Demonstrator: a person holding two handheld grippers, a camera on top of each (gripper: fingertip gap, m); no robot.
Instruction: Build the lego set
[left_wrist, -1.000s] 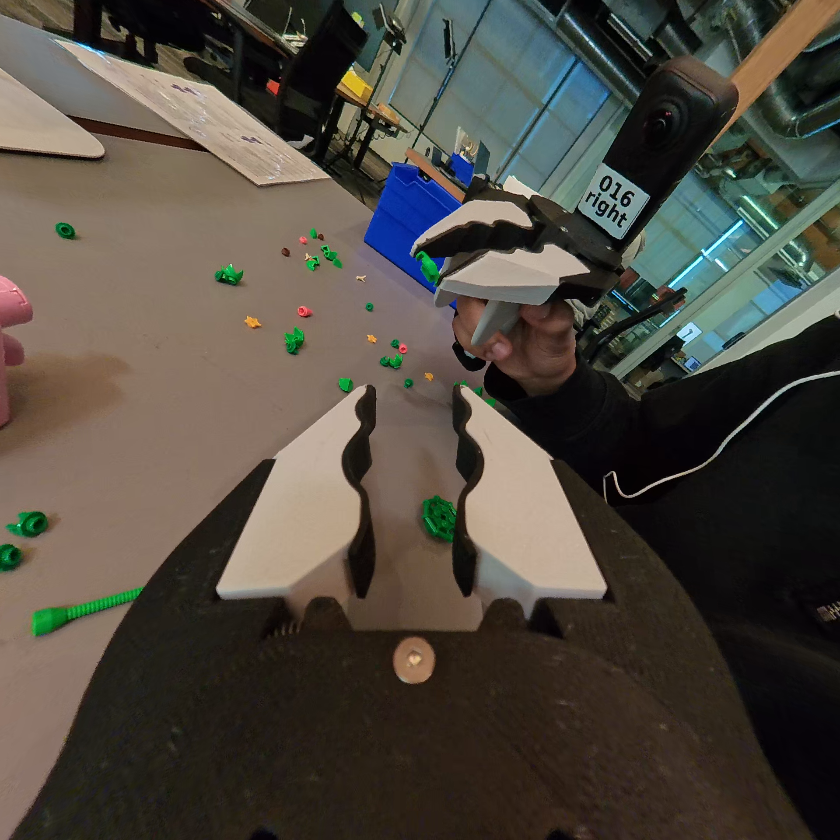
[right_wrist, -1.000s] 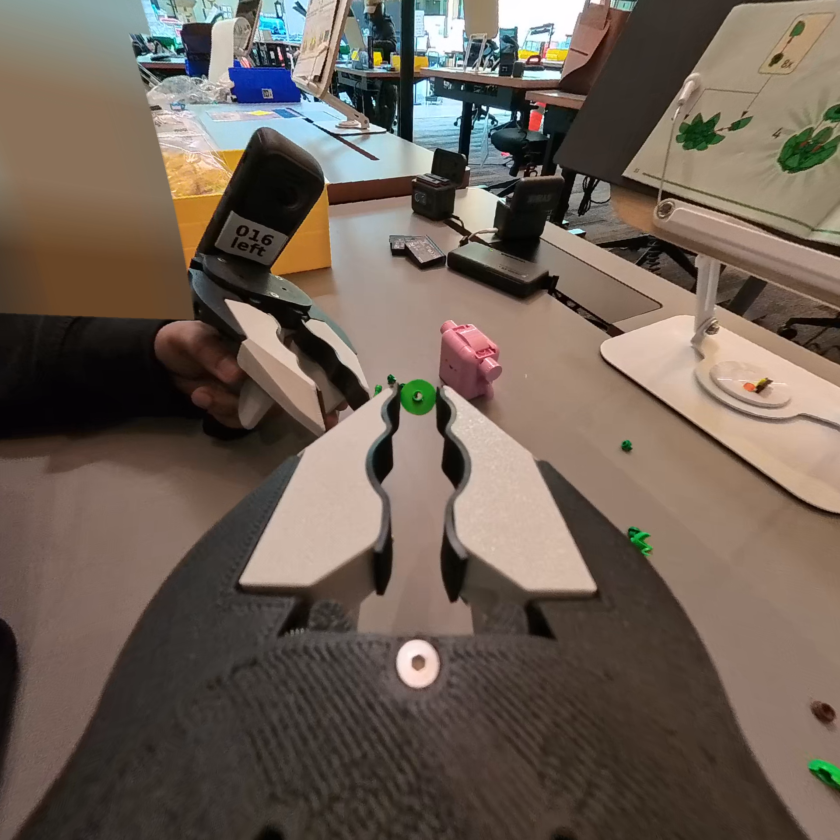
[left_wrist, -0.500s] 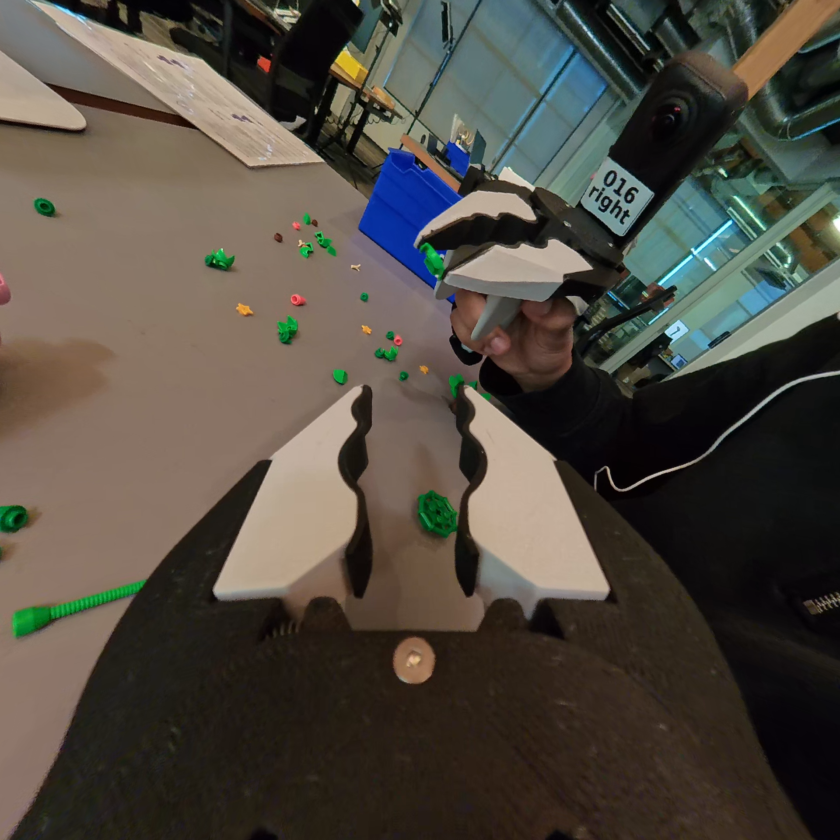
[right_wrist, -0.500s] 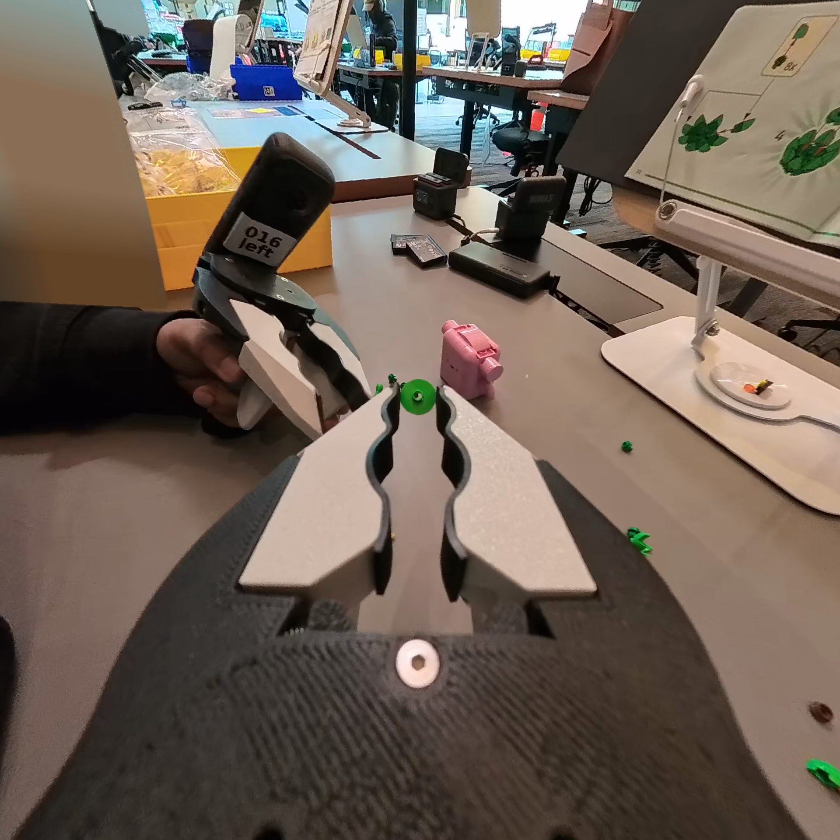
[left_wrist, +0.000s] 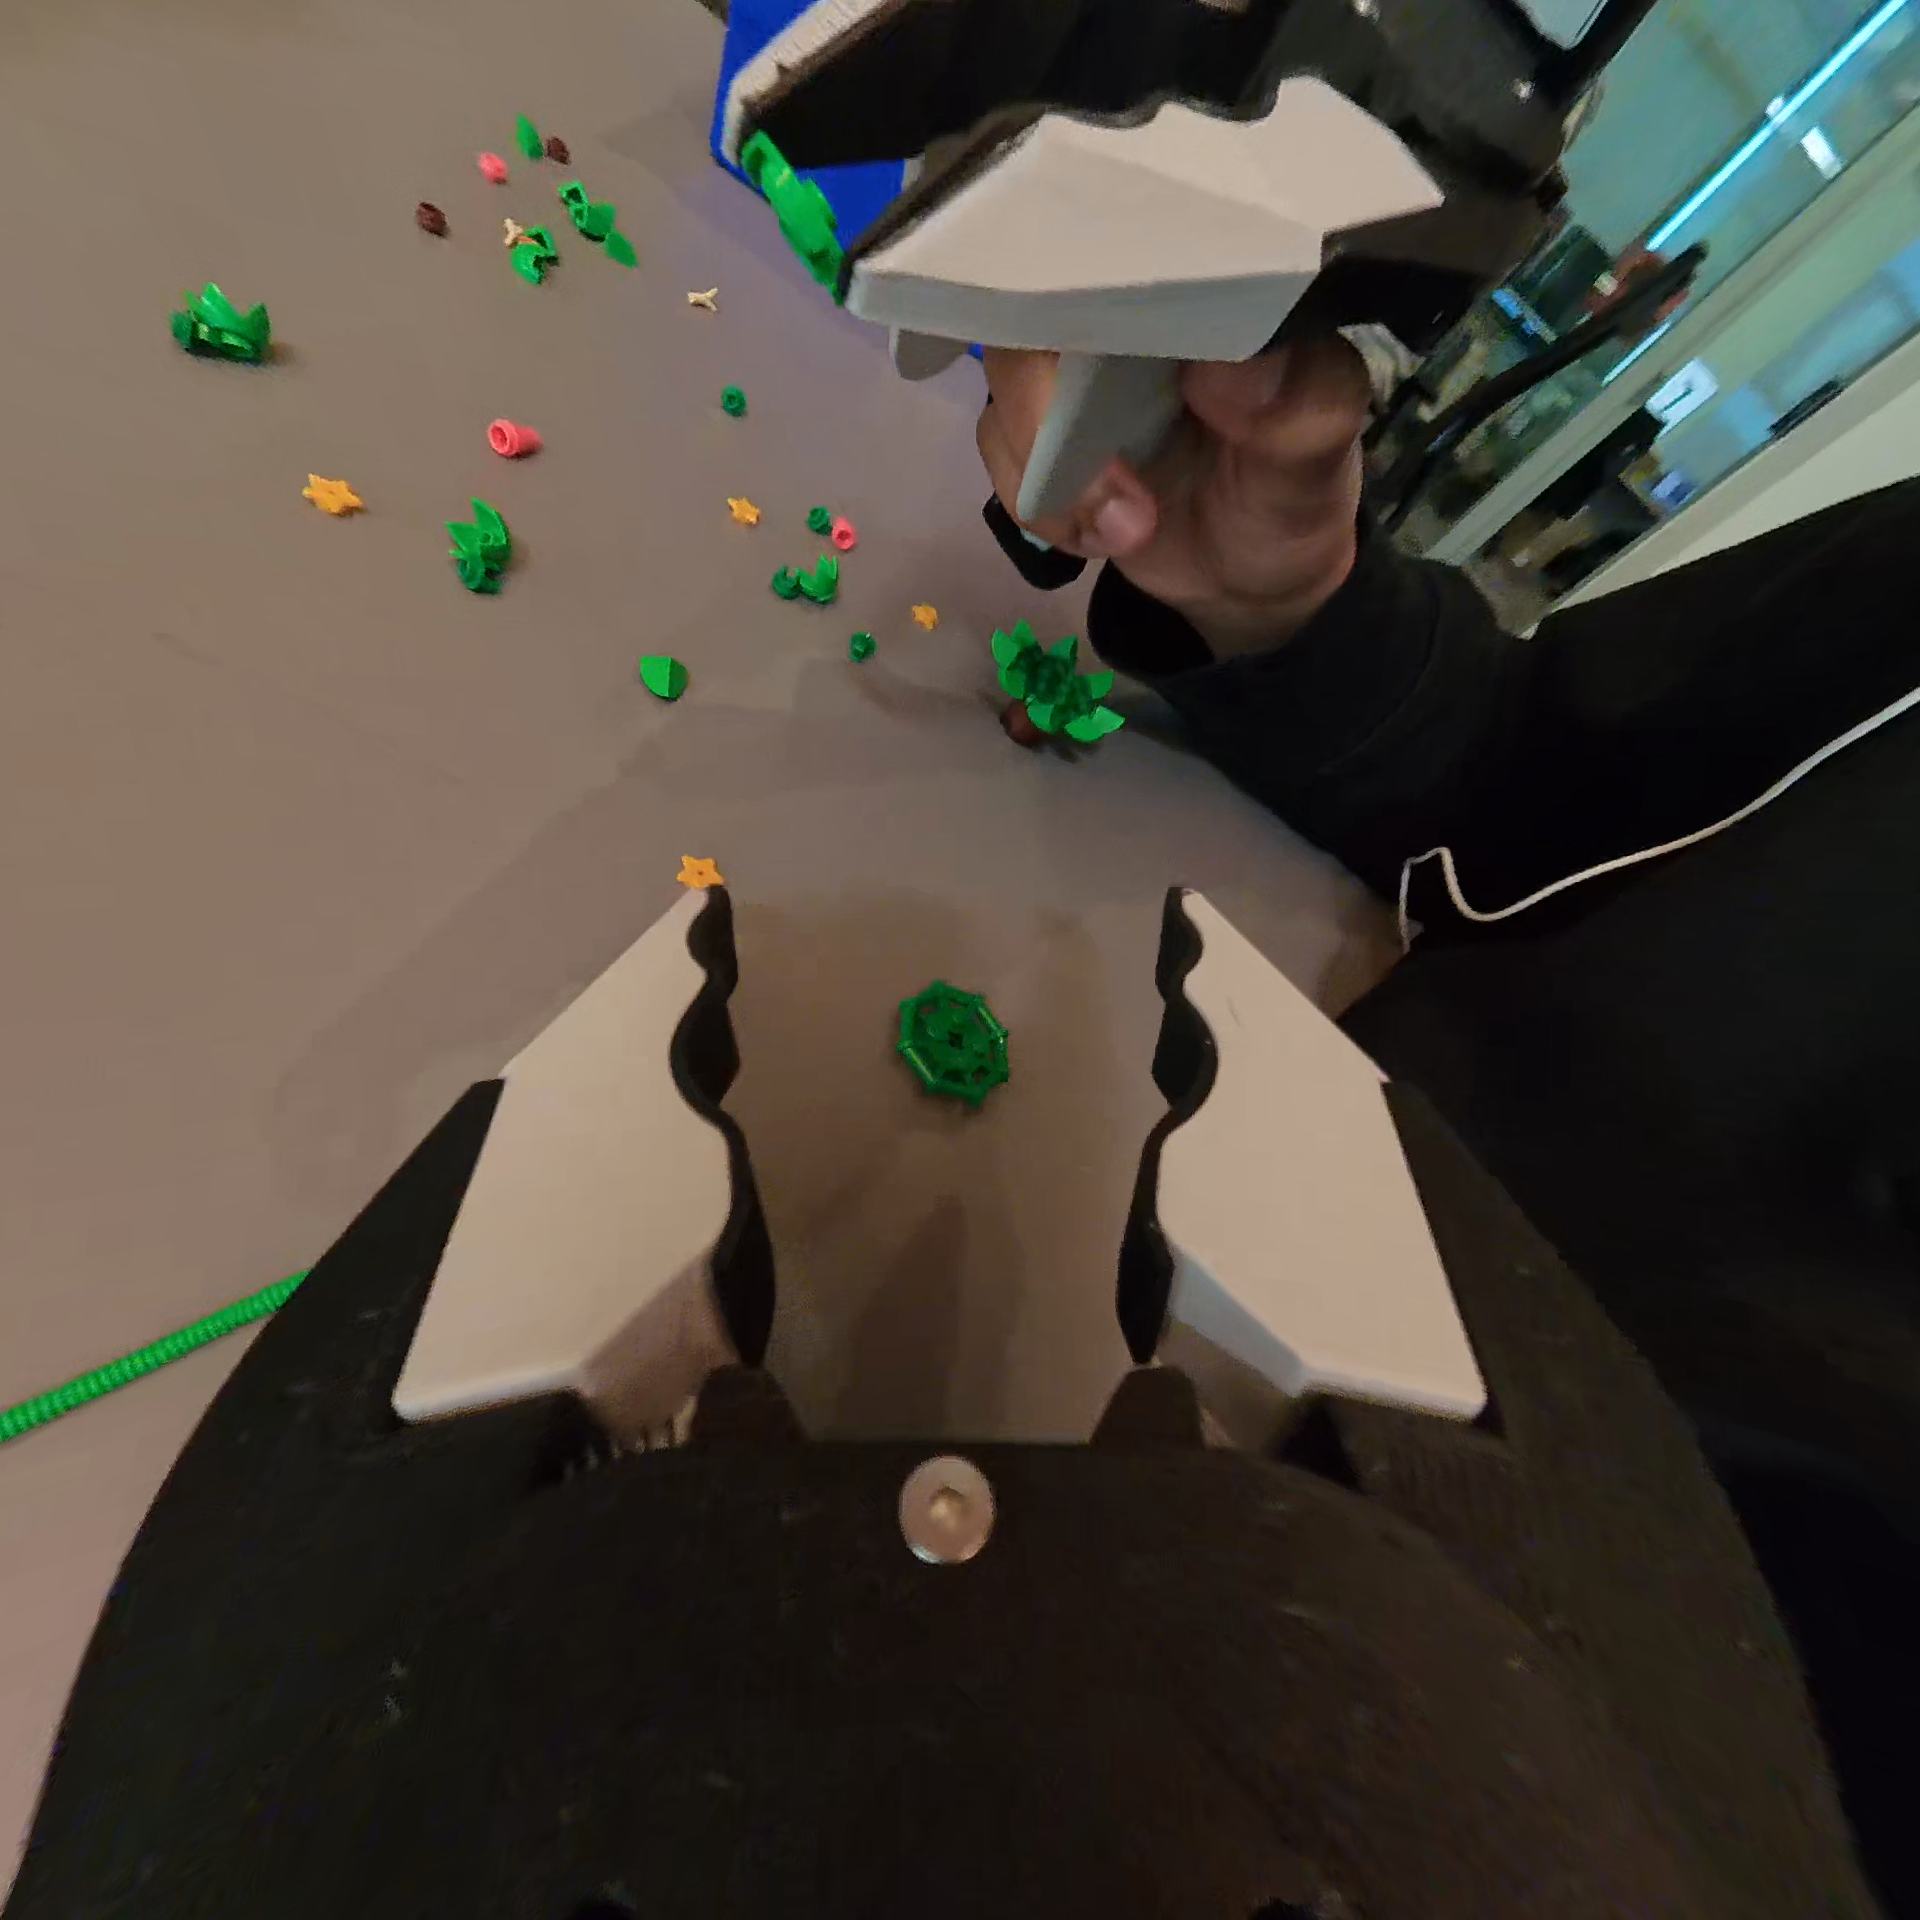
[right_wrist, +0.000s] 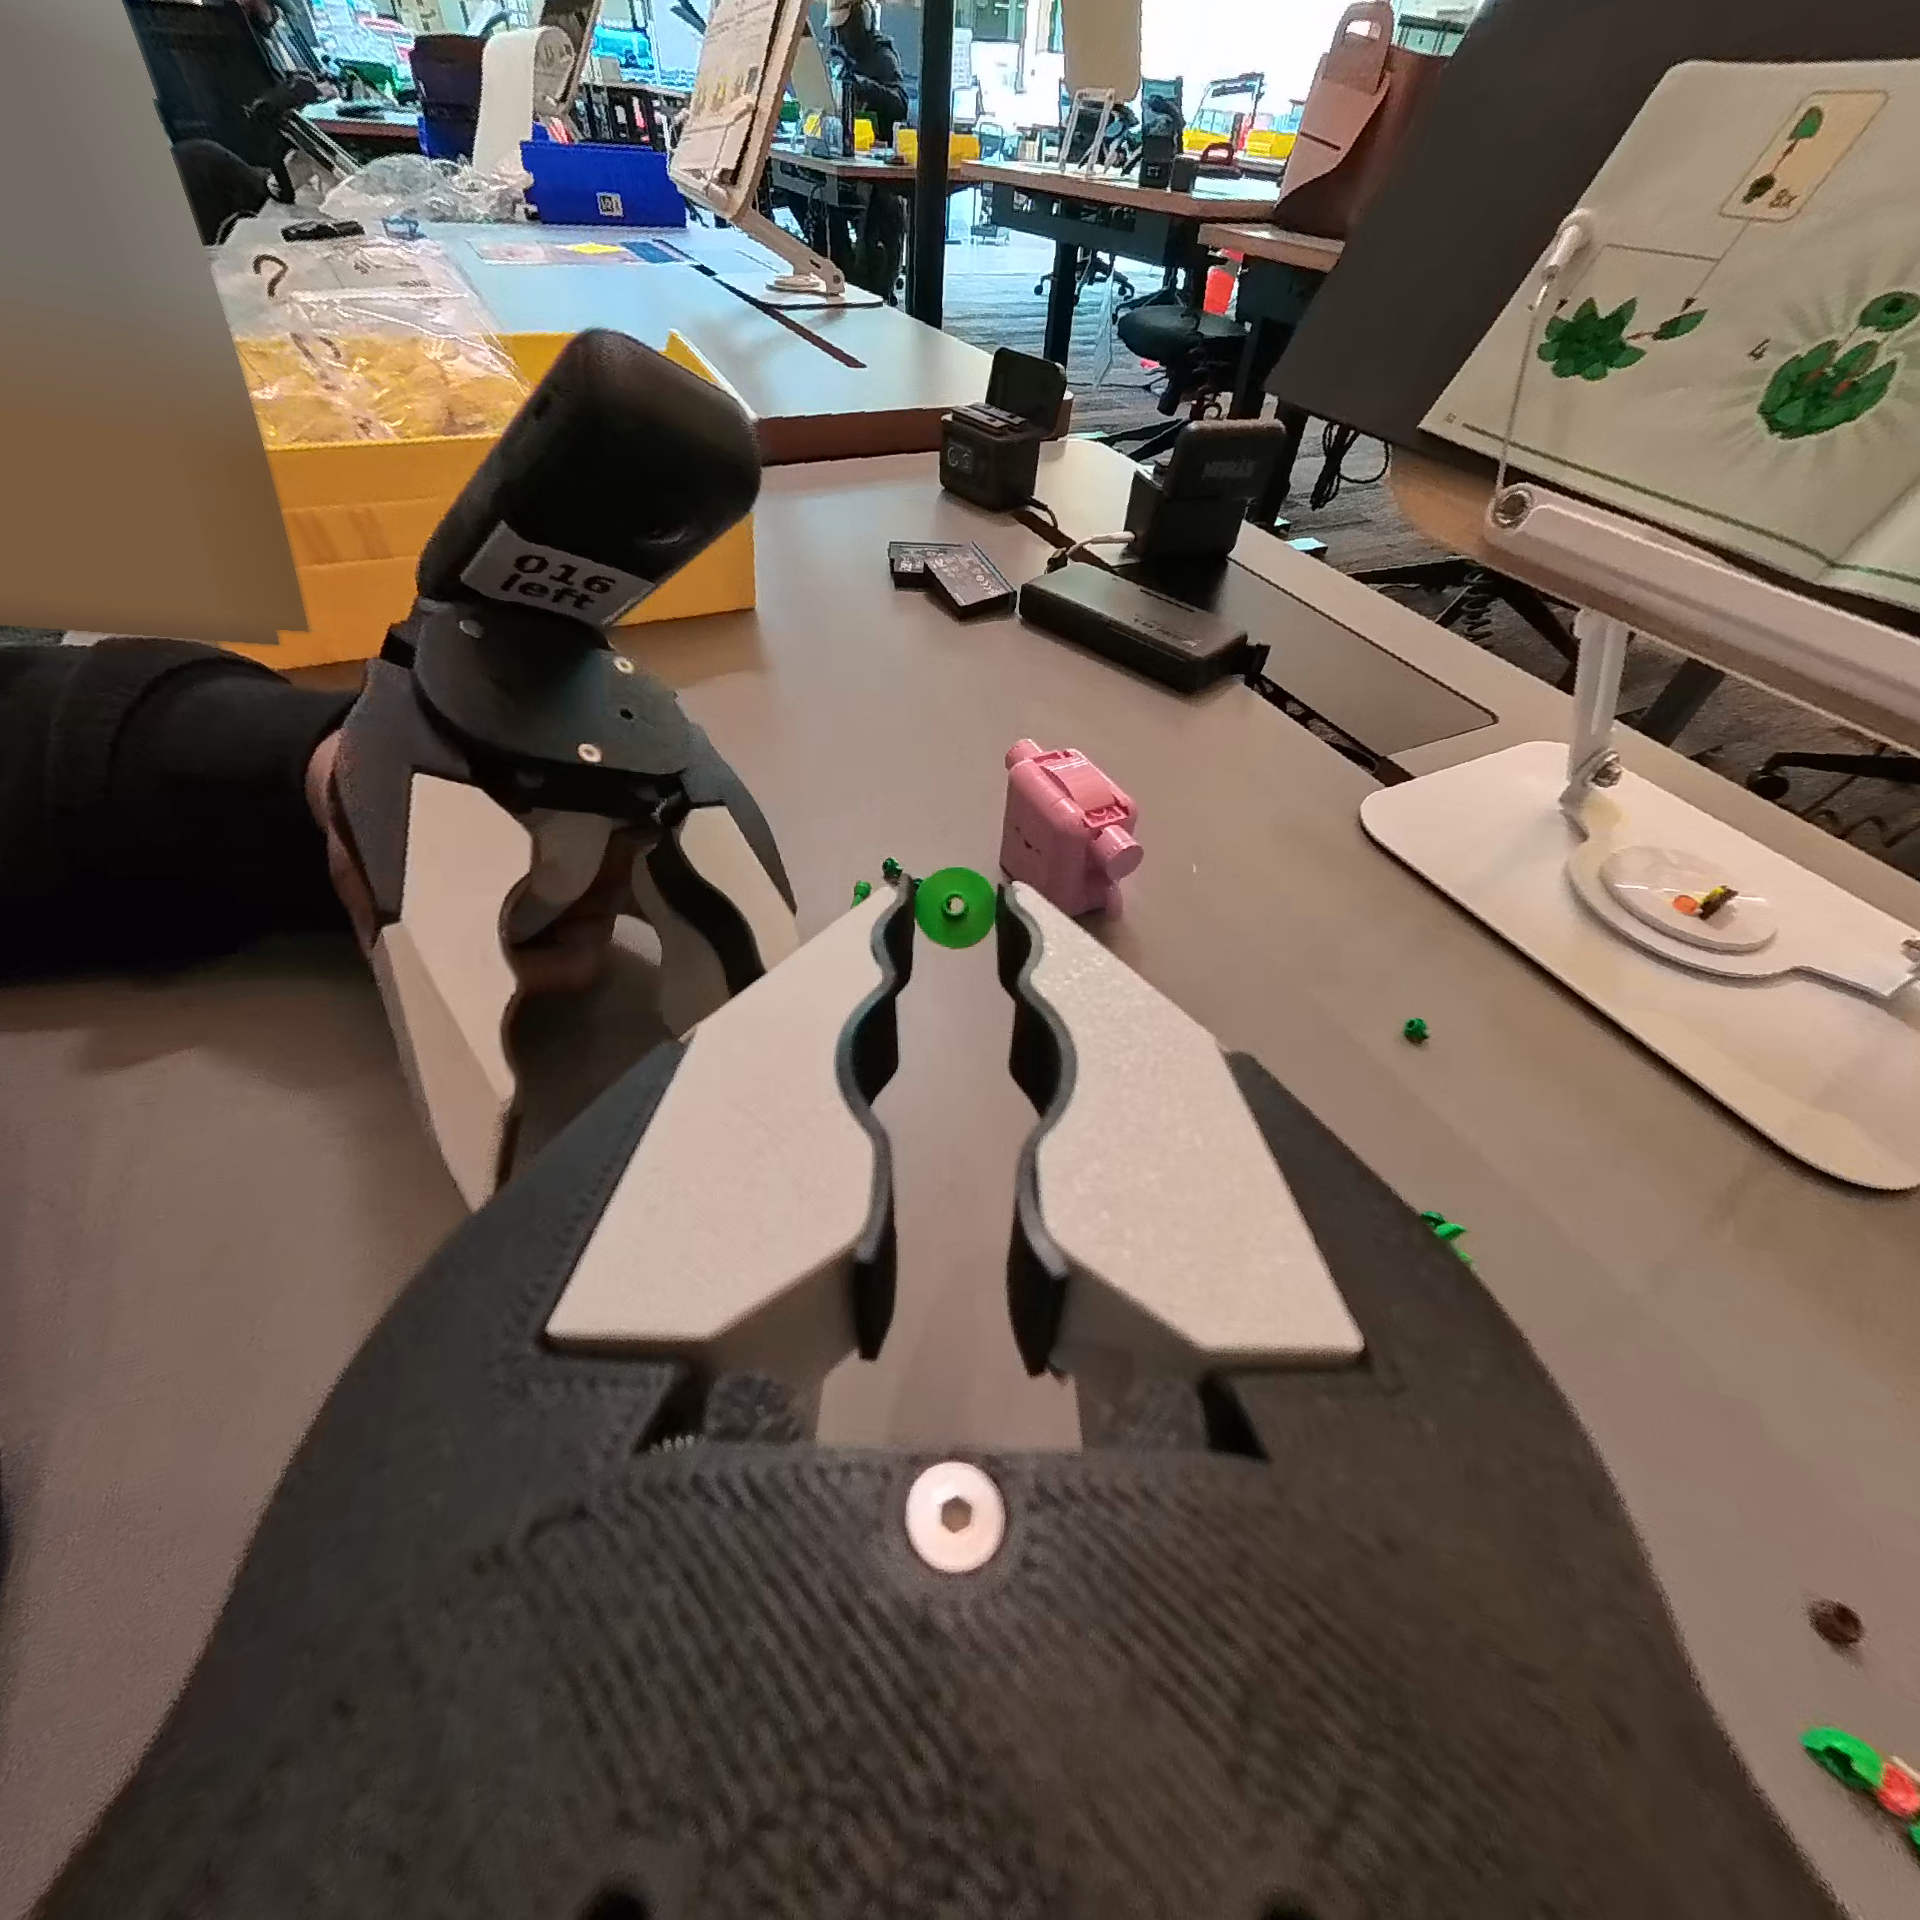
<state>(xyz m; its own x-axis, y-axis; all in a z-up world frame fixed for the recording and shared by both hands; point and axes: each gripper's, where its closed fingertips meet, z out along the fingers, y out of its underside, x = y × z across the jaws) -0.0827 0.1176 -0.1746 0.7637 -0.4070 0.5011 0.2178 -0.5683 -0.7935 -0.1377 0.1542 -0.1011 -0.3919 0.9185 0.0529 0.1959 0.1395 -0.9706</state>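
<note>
My left gripper (left_wrist: 943, 899) is open wide, low over the grey table (left_wrist: 312, 831). A round green web-patterned piece (left_wrist: 953, 1042) lies flat on the table between its fingers, touching neither. My right gripper (right_wrist: 954, 899) is shut on a small round green piece (right_wrist: 954, 909) at its fingertips, held above the table. In the left wrist view the right gripper (left_wrist: 798, 218) hangs above and ahead, with the green piece (left_wrist: 779, 187) in its tips. A leafy green assembly (left_wrist: 1049, 686) lies near the right hand.
Small green, orange, pink and brown pieces (left_wrist: 499, 436) are scattered across the table. A green ridged stem (left_wrist: 135, 1361) lies at left. A pink block figure (right_wrist: 1065, 831), an instruction booklet on a white stand (right_wrist: 1662, 987), black devices (right_wrist: 1132, 623) and a yellow bin (right_wrist: 416, 468) stand beyond. About 10 cm separates my left fingertips from my right. About 10 cm separates my left fingertips from the green ridged stem (left_wrist: 135, 1361).
My left gripper opened wider and dropped closer to the table, so the round green web piece now lies centred between its fingers. The right gripper still holds its piece.
</note>
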